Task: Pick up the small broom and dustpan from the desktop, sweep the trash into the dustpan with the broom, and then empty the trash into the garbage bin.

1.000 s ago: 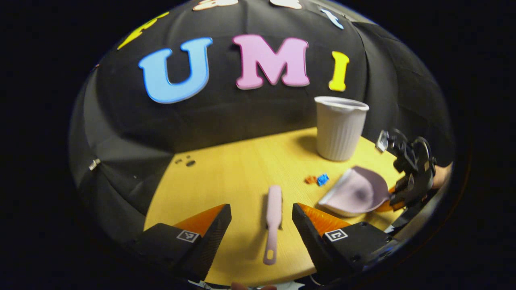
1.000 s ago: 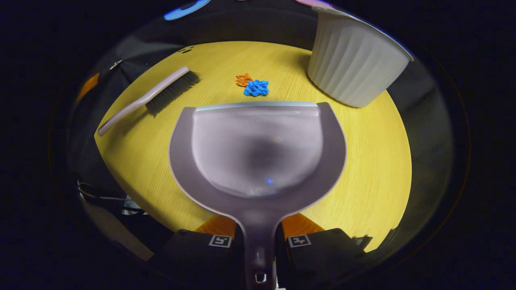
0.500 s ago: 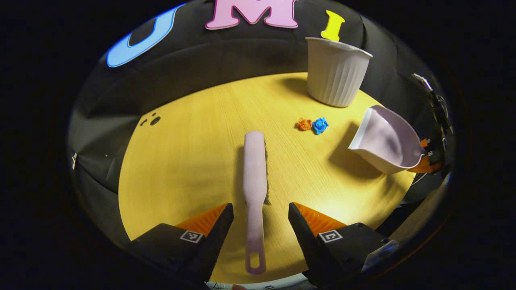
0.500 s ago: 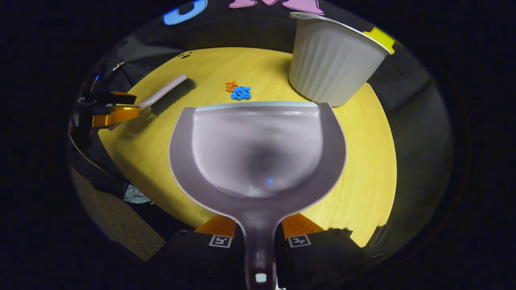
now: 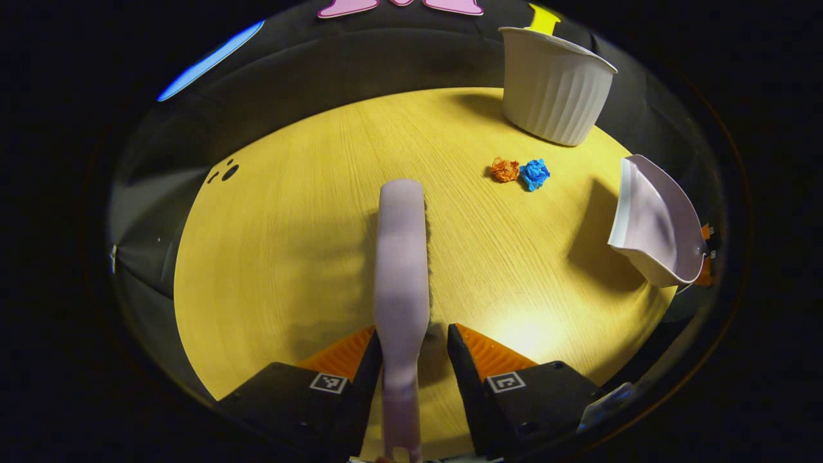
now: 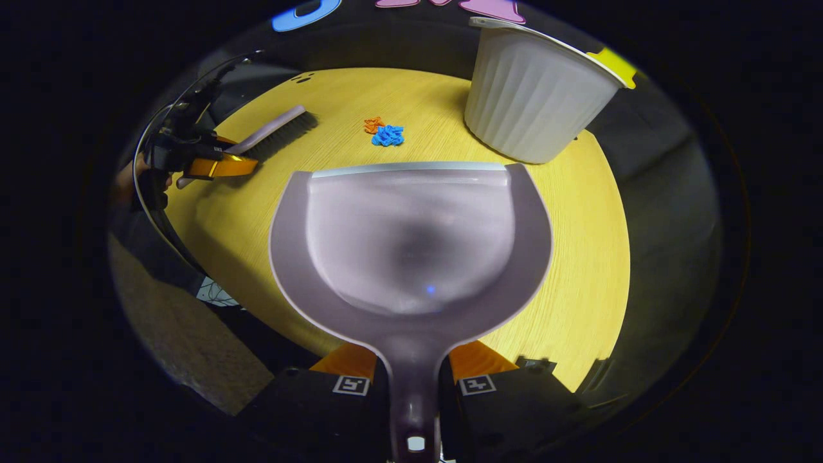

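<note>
Broom and dustpan, each between a gripper's fingers.

In the left gripper view, the broom lies on the yellow table in the middle of the frame. Its handle sits between the left gripper fingers, with a small gap on the right side, so I cannot tell if it is squeezed. In the right gripper view, the right gripper is closed on the dustpan handle at the bottom. The orange scrap and blue scrap touch, upper right, near the white bin.
</note>
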